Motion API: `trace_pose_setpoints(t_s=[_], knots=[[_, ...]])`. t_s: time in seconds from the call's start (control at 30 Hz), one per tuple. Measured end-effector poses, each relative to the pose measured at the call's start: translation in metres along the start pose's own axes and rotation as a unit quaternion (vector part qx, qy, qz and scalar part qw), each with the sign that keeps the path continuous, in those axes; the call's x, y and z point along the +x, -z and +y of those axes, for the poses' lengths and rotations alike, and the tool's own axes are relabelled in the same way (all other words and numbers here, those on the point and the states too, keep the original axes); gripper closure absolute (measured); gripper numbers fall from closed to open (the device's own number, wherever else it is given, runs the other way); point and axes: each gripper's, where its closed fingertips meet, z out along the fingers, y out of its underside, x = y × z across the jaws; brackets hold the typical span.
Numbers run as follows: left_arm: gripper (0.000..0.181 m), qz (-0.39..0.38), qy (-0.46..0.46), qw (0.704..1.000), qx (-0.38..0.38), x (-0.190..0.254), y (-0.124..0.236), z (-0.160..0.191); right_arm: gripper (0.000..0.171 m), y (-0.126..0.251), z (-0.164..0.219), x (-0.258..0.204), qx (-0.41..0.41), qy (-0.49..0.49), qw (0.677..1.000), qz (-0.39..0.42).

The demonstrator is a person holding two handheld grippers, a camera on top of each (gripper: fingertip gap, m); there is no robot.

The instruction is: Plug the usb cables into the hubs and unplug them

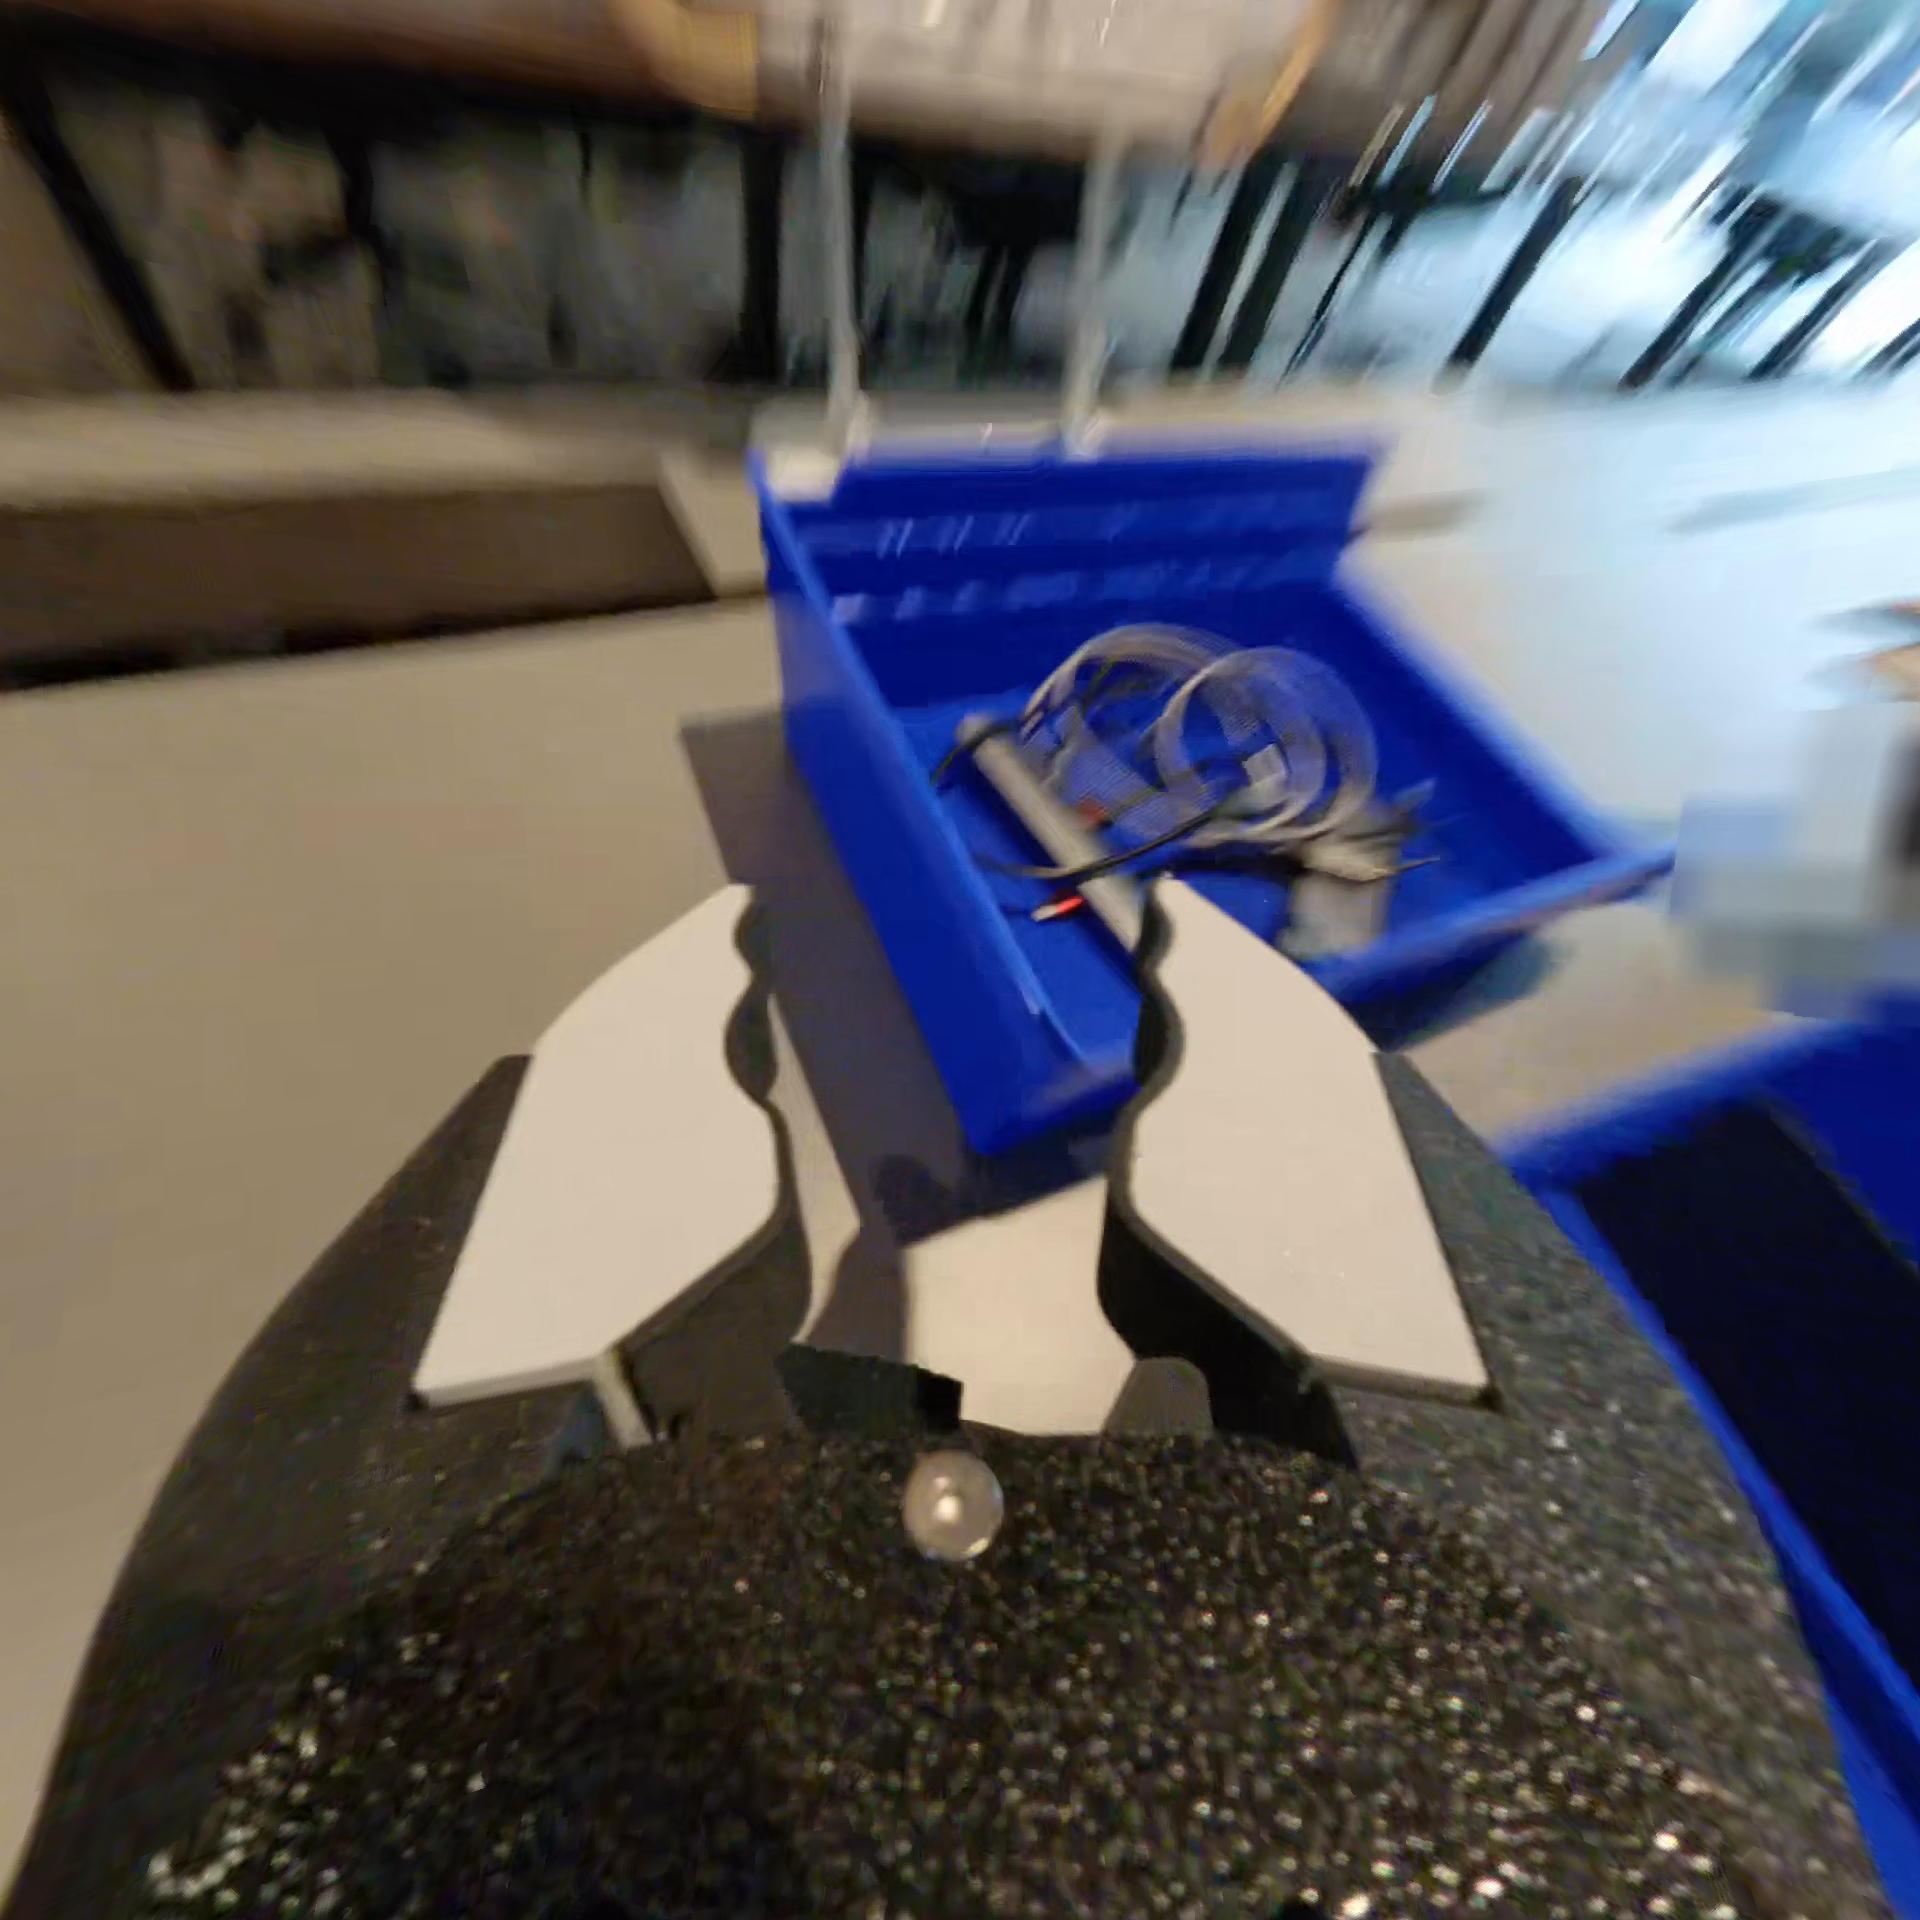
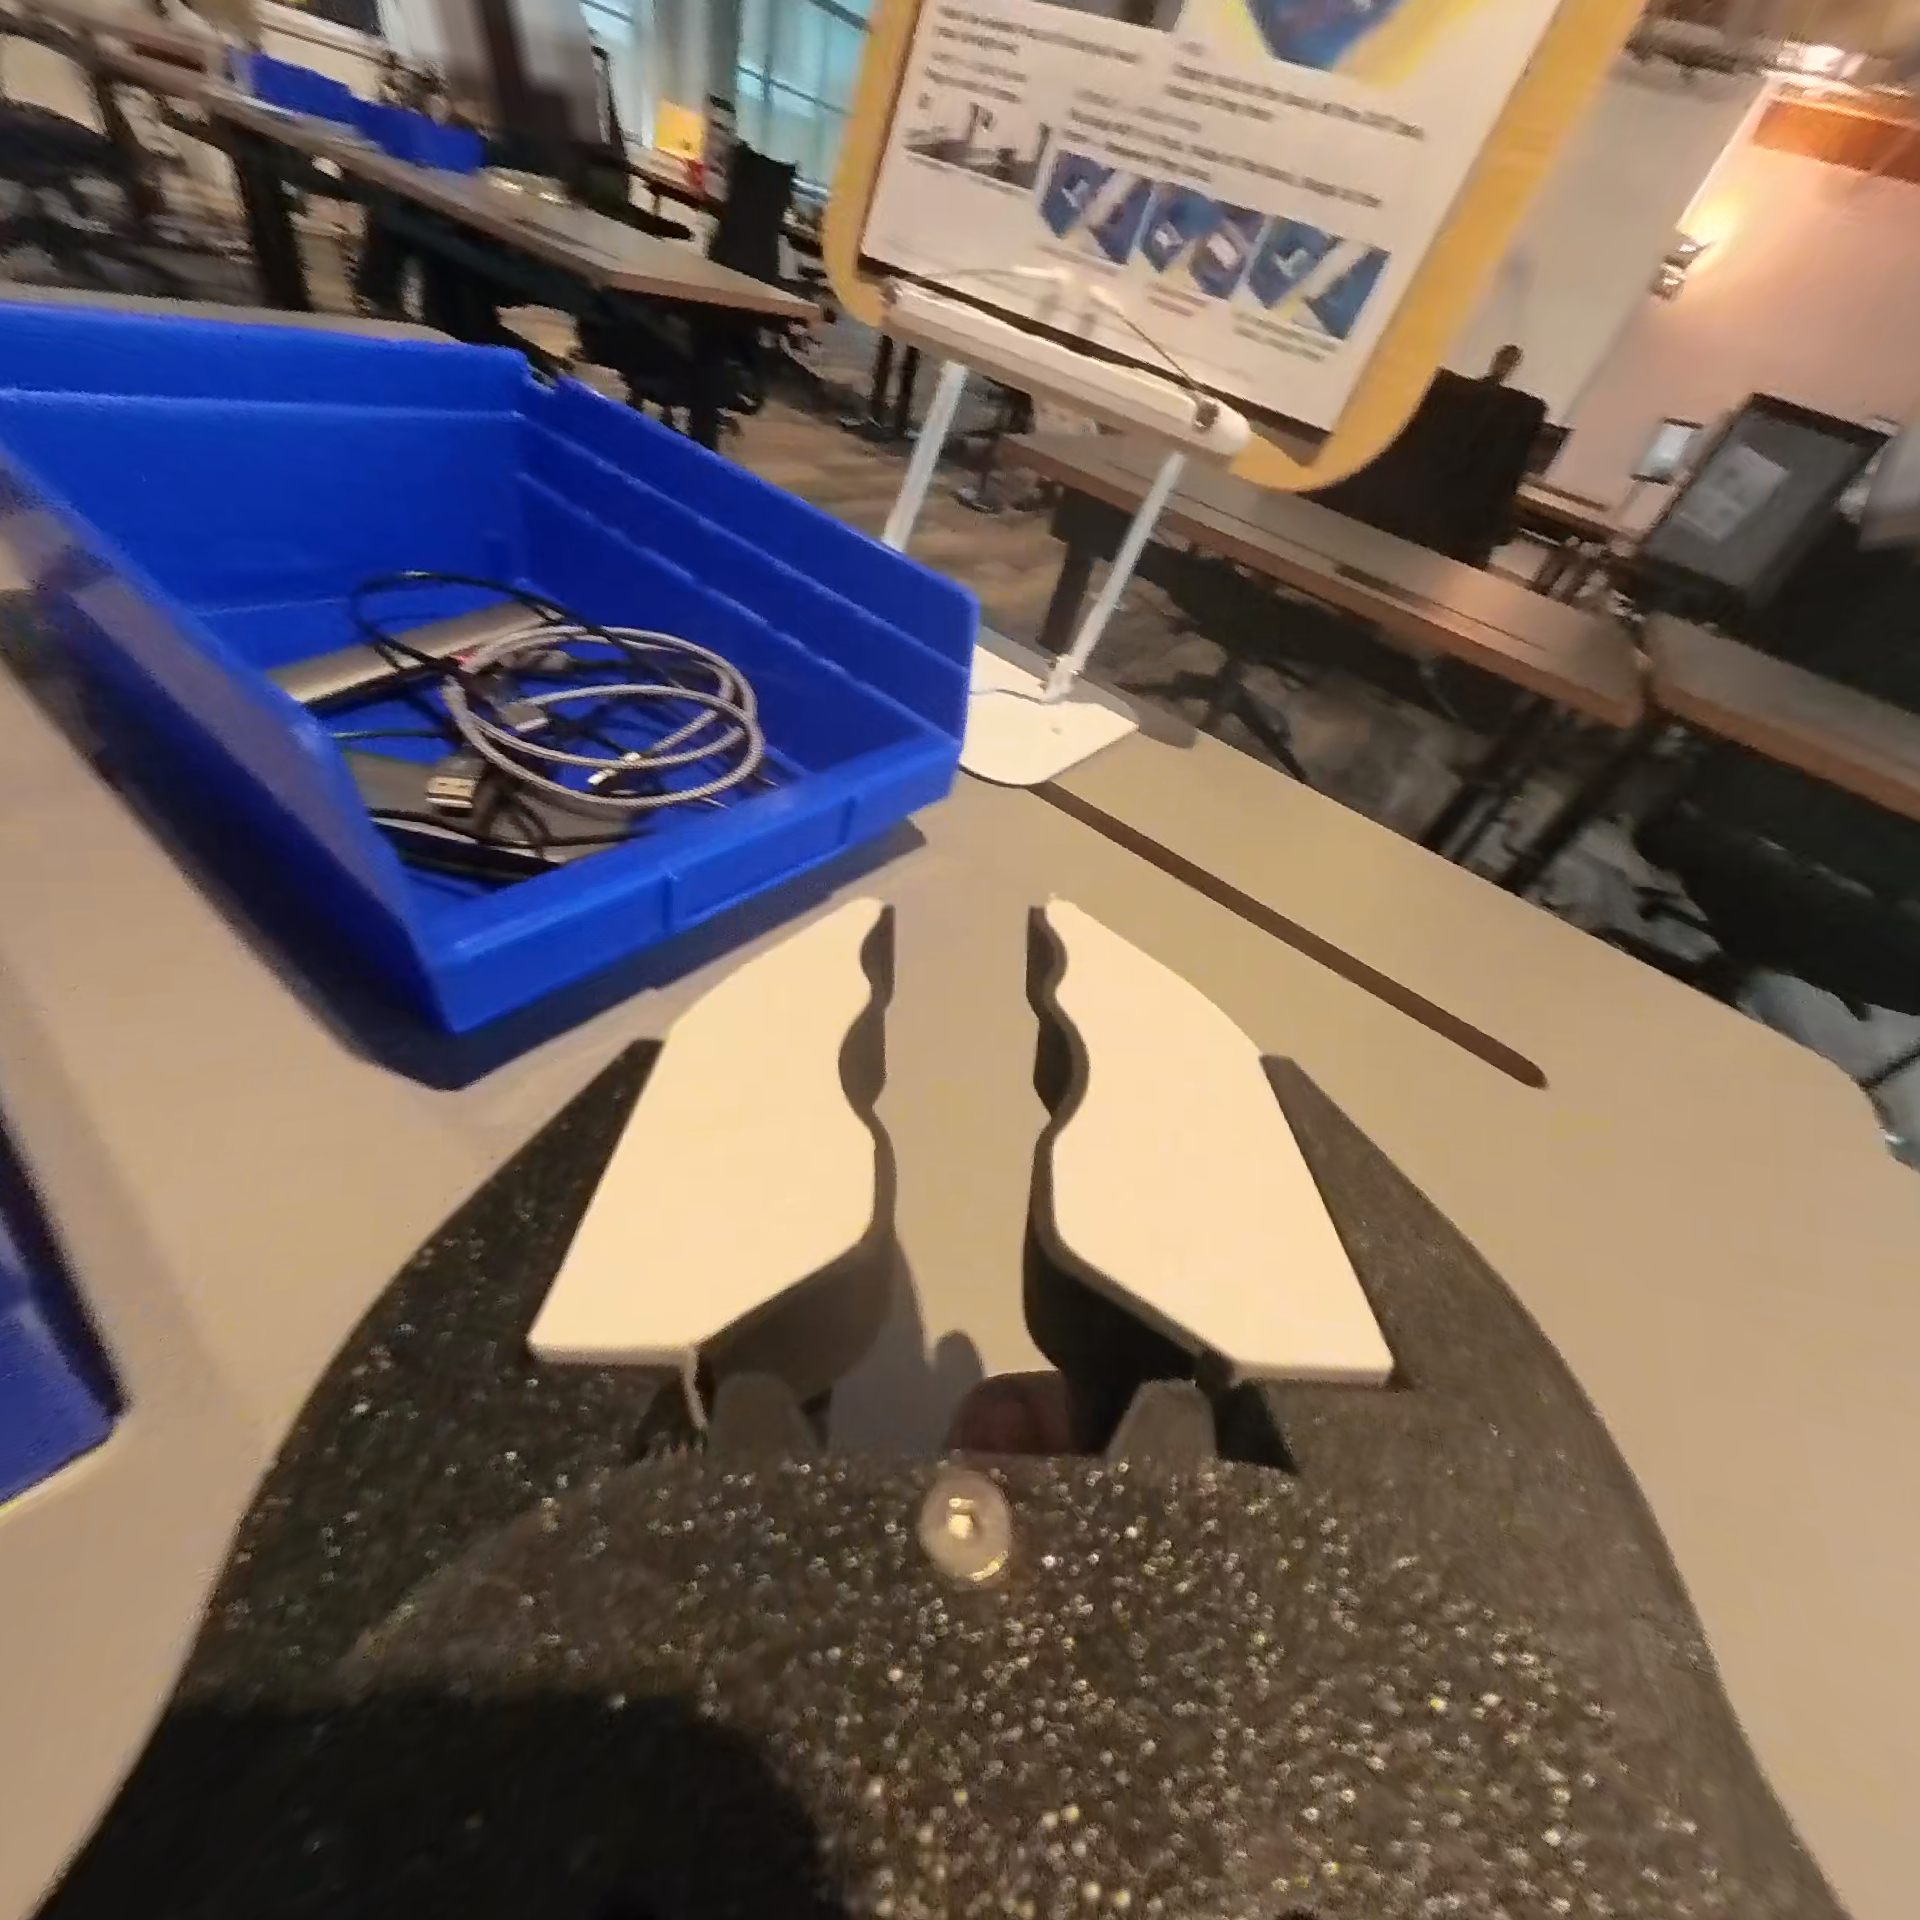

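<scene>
A blue bin point(image 2: 727, 883) on the grey table holds a grey hub point(image 2: 416, 655), coiled braided USB cables point(image 2: 644, 748) and thin black cables. The same bin point(image 1: 894, 831) shows blurred in the left wrist view, with a grey stick-shaped hub point(image 1: 1039, 821) and cable coils point(image 1: 1226, 727) inside. My left gripper point(image 1: 951, 914) is open and empty, just short of the bin's near corner. My right gripper point(image 2: 961, 914) is open and empty above bare table, right of the bin.
A second blue bin point(image 1: 1714, 1195) stands to the right of my left gripper; its edge also shows at the left of the right wrist view point(image 2: 42, 1351). A white stand with an instruction board point(image 2: 1060, 416) stands behind the first bin. Other tables lie beyond. Spacing between my two grippers at the tips: around 40 cm.
</scene>
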Motion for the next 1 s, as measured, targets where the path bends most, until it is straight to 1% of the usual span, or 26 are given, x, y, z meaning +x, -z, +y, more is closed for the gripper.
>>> trace_pose_setpoints(t_s=[0.07,0.1,0.13,0.17,0.2,0.23,0.3,0.37,0.5,0.63,0.77,0.9,1.0], knots=[[0.113,-0.055,-0.023,0.997,-0.042,-0.011,-0.03,0.008,0.148,0.003,0.006,0.002,-0.015,0.023,0.999,0.018],[0.105,-0.055,-0.027,0.997,-0.047,-0.01,-0.038,0.01,0.148,0.004,0.009,0.001,-0.023,0.035,0.999,0.022],[0.111,-0.039,-0.019,0.998,-0.042,-0.005,-0.04,0.011,0.149,0.005,0.012,0.0,-0.029,0.045,0.998,0.022],[0.126,-0.028,-0.018,0.999,-0.039,-0.002,-0.04,0.012,0.149,0.004,0.014,-0.002,-0.035,0.051,0.998,0.021],[0.136,-0.022,-0.019,0.999,-0.034,-0.002,-0.037,0.015,0.149,0.003,0.016,-0.003,-0.04,0.053,0.998,0.02],[0.151,-0.012,-0.018,0.999,-0.027,-0.001,-0.035,0.015,0.149,0.001,0.018,-0.004,-0.045,0.056,0.997,0.019],[0.168,0.015,0.004,1.0,-0.005,0.004,-0.032,0.017,0.149,-0.002,0.022,-0.007,-0.054,0.065,0.996,0.02],[0.17,0.011,0.001,1.0,0.01,0.003,-0.03,0.016,0.149,-0.004,0.027,-0.009,-0.065,0.081,0.994,0.022],[0.173,-0.031,-0.015,0.999,0.027,-0.009,-0.026,0.013,0.149,-0.005,0.032,-0.009,-0.081,0.117,0.989,0.034],[0.174,-0.056,-0.019,0.998,0.034,-0.032,-0.018,0.011,0.15,-0.004,0.031,-0.008,-0.081,0.126,0.988,0.038],[0.175,-0.112,-0.023,0.993,0.036,-0.073,0.001,0.011,0.15,-0.004,0.031,-0.008,-0.081,0.126,0.988,0.037],[0.176,-0.164,-0.017,0.986,0.037,-0.12,0.028,0.013,0.15,-0.004,0.032,-0.008,-0.085,0.132,0.987,0.037],[0.176,-0.232,-0.012,0.972,0.041,-0.155,0.052,0.016,0.15,-0.004,0.032,-0.009,-0.087,0.135,0.986,0.037]])
